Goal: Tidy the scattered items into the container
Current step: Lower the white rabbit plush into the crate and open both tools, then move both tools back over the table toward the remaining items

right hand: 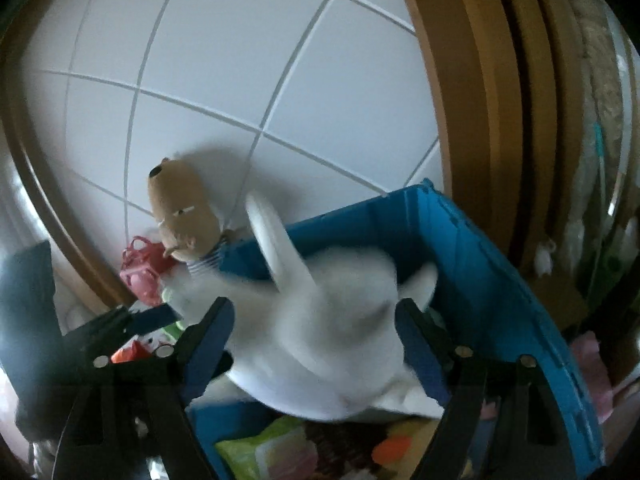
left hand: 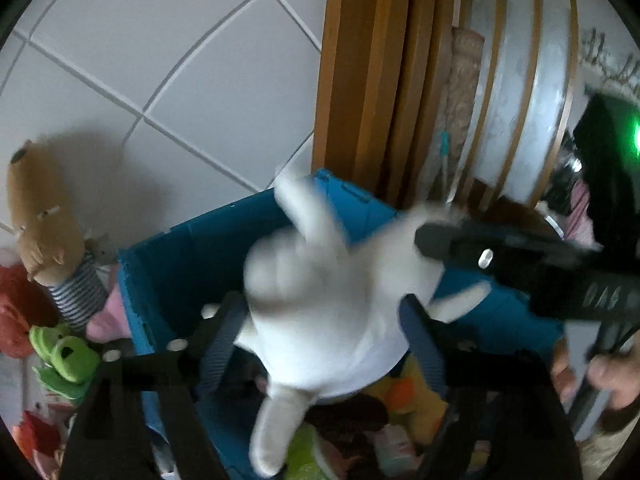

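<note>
Both jaws stand spread on either side of the blurred white plush toy (left hand: 320, 300) above the blue plastic box (right hand: 472, 264) (already holding toys), neither clearly pinching it, so I judge the drop step, needing clean withdrawal upward.

White tiled floor (right hand: 240, 80): blue bin (right hand: 480, 260), brown plush (right hand: 184, 212) lying.

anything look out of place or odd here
The brown plush lies on the tiled floor outside the blue bin, with other toys beside it. The white plush over the bin is motion-blurred.
</note>
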`<state>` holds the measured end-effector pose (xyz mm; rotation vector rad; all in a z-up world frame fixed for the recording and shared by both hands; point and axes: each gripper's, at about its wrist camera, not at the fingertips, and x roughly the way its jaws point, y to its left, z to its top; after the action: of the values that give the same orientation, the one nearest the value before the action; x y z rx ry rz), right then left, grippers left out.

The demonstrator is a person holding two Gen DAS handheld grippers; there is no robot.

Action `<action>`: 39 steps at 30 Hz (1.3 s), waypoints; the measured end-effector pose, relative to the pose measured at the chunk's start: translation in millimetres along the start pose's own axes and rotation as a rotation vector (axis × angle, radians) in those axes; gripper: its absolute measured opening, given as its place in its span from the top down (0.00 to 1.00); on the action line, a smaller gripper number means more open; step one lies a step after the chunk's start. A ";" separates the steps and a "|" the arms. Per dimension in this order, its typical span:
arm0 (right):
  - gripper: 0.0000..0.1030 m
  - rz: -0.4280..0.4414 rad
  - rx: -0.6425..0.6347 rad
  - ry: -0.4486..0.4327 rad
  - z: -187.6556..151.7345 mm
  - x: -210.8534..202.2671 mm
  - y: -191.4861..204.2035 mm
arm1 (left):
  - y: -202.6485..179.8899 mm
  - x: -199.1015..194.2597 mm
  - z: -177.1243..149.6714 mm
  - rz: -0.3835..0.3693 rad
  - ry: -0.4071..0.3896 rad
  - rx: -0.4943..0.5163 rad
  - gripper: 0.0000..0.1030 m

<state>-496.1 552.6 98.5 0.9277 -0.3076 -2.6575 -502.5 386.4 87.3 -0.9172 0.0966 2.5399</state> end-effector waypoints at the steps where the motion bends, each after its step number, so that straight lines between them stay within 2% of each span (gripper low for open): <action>1: 0.11 -0.009 -0.004 0.005 -0.5 -1.3 0.4 | -0.2 0.5 -1.2 0.011 0.006 -0.001 0.13; 2: 0.08 -0.017 -0.007 0.011 -1.4 -2.7 0.8 | 2.0 -2.0 -6.0 0.025 0.015 -0.004 0.11; 6: 0.06 -0.025 -0.004 0.031 -8.3 -1.6 0.9 | 5.1 -6.5 -17.9 0.055 0.035 0.002 0.11; 12: 0.03 -0.020 0.003 0.048 -24.8 -9.7 8.2 | 14.2 -19.0 -35.8 0.061 0.036 0.008 0.11; 21: 0.01 0.020 -0.009 0.007 -56.7 -47.4 46.6 | 24.4 -77.0 -76.4 0.108 -0.037 0.020 0.11; 24: 0.01 0.037 -0.026 -0.019 -74.0 -62.7 70.5 | 33.9 -106.0 -98.4 0.129 -0.073 0.015 0.11; 31: 0.01 0.011 -0.072 -0.077 -130.9 -91.9 148.6 | 67.1 -167.8 -163.7 0.150 -0.124 0.006 0.11; 33: 0.01 0.009 -0.069 -0.092 -149.6 -94.1 172.1 | 82.2 -184.3 -186.7 0.158 -0.123 -0.005 0.11; 39: 0.01 0.002 -0.059 -0.064 -203.5 -70.6 236.5 | 134.4 -228.8 -254.7 0.196 -0.099 -0.035 0.11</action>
<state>-263.5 337.7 53.1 0.8258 -0.2425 -2.6831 -251.5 125.8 20.9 -0.8288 0.1170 2.7713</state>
